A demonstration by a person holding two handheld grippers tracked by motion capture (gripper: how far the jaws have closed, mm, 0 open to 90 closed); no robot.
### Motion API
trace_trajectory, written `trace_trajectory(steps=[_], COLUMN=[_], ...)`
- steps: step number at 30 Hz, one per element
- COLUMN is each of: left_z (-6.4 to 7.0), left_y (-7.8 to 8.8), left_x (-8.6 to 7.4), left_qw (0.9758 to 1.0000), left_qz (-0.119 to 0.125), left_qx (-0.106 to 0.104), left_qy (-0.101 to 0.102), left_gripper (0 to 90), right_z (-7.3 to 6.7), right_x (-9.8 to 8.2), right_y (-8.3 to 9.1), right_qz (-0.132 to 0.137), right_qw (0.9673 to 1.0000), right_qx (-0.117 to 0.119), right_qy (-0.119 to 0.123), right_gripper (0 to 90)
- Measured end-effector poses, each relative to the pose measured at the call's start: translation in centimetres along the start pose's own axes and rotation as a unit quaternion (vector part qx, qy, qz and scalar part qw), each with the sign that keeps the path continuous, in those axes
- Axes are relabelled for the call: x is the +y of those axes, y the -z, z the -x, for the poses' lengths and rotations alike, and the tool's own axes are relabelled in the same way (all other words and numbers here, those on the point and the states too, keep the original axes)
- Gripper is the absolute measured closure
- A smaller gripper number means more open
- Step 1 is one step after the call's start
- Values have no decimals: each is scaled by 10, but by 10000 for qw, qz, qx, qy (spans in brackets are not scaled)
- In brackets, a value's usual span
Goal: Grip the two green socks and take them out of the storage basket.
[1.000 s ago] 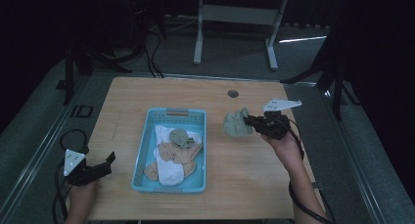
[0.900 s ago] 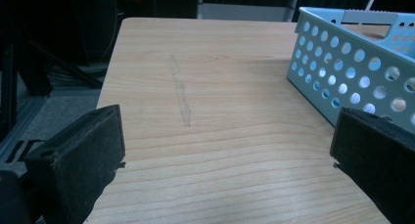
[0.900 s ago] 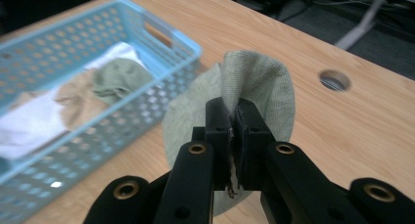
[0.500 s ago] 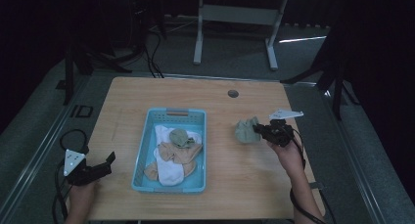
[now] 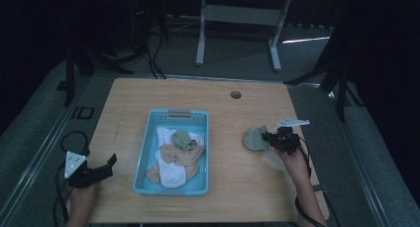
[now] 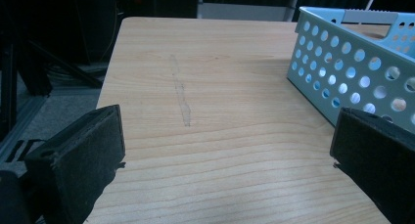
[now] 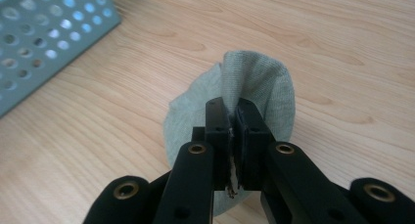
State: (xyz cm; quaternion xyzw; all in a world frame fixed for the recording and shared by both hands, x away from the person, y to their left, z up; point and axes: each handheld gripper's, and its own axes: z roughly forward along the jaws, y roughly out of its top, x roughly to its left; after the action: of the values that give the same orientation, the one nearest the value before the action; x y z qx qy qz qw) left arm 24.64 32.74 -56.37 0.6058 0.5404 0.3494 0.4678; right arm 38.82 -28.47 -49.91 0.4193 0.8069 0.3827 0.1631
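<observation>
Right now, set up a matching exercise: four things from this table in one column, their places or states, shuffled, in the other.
1. grey-green sock
2. blue basket
3. left gripper
4. right gripper

A. jaws open over bare wood
B. holds white, tan and green socks
C. pinched at its fold, right of the basket
D. jaws shut on fabric

Pairs: 1-C, 2-B, 3-A, 4-D

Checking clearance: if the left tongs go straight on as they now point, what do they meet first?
Likely nothing: the left tongs stand open over bare table; the blue basket sits just right of that line, though depth is unclear.
</observation>
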Motion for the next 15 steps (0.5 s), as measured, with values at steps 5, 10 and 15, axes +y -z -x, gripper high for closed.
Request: trace_trajectory(steps=[5,10,15], left_z=[0,0,0], left_y=[0,0,0], left_x=[0,0,0], left_qw=[10000,10000,10000], left_qz=[6,2,1], left_qx=[5,2,1], left_qy=[-4,-4,0], left_gripper=[0,0,0], right_z=[5,10,15], right_x=[-8,-17,-25], right_y=[-3,-9,-18], right_qz=[-94,-194,-340], right_qw=[9999,9996,9988], right_qx=[-77,-130,-181], right_qy=[-57,-151,-298], right_gripper=[856,856,855])
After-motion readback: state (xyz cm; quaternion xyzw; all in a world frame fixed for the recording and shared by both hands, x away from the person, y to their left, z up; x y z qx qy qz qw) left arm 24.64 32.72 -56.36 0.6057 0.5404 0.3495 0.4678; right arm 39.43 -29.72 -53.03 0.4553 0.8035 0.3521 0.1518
